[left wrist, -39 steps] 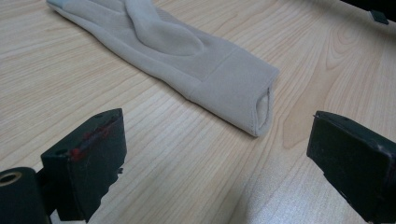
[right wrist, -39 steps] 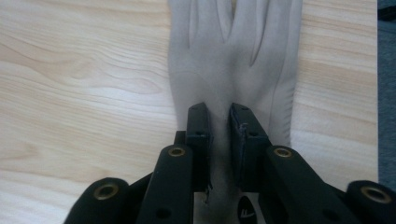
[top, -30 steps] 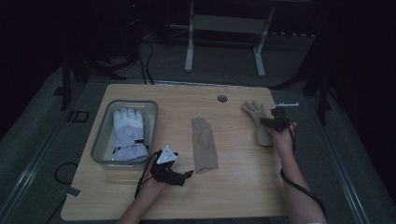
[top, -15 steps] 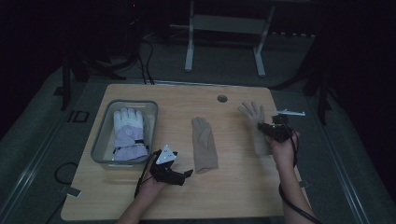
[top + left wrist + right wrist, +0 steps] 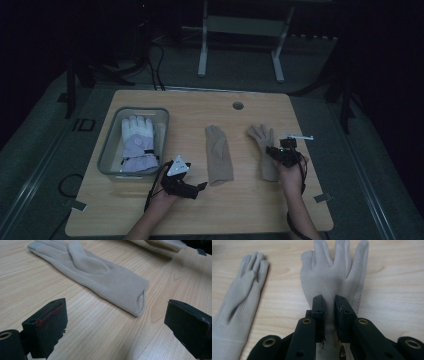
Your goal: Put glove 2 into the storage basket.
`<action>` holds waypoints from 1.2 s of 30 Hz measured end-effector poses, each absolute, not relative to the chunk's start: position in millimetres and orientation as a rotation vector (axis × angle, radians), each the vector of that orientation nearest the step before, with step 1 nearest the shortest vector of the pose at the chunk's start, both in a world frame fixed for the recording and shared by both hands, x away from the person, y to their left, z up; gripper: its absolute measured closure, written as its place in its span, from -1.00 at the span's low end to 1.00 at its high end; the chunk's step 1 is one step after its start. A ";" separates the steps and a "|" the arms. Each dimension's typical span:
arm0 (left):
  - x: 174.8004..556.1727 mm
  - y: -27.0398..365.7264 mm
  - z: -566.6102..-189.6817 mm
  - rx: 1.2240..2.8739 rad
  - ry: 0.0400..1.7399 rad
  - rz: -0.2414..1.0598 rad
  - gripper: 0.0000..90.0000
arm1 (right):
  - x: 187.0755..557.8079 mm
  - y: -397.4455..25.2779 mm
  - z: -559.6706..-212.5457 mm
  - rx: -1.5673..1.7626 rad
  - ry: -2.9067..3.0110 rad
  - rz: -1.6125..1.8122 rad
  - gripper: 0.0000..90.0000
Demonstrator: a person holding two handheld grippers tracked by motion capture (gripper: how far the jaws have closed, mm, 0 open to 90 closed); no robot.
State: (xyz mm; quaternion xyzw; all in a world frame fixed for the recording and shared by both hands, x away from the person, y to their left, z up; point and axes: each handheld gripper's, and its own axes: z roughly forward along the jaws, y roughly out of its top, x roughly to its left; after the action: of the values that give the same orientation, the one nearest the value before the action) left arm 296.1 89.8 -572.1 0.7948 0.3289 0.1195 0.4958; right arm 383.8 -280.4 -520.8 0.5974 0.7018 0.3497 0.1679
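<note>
Right gripper (image 5: 329, 305) — jaws nearly closed, pinching the right glove (image 5: 334, 272), flat at the table's (image 5: 250, 210) right. Left gripper (image 5: 115, 325) — jaws wide apart, holding nothing, near the middle glove's (image 5: 100, 272) cuff. Bin (image 5: 111, 150), far left.

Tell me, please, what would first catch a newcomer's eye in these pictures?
Probably the two beige gloves lying flat on the wooden table: the middle glove has its cuff just ahead of the wide-open left gripper, while the right glove has a fold of its fabric pinched in the right gripper. Next comes the white and lilac glove in the clear bin at the table's left.
</note>
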 end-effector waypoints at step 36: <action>296.1 88.8 -573.2 1.951 0.778 0.282 -0.89 | 397.5 -290.3 -522.4 1.281 2.268 1.131 -0.56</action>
State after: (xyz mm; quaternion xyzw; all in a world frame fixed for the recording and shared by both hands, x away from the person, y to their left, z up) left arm 296.1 88.8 -573.2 0.8030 0.3200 0.1159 0.4892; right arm 397.5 -290.3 -522.4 0.4459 0.7896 0.3938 0.1503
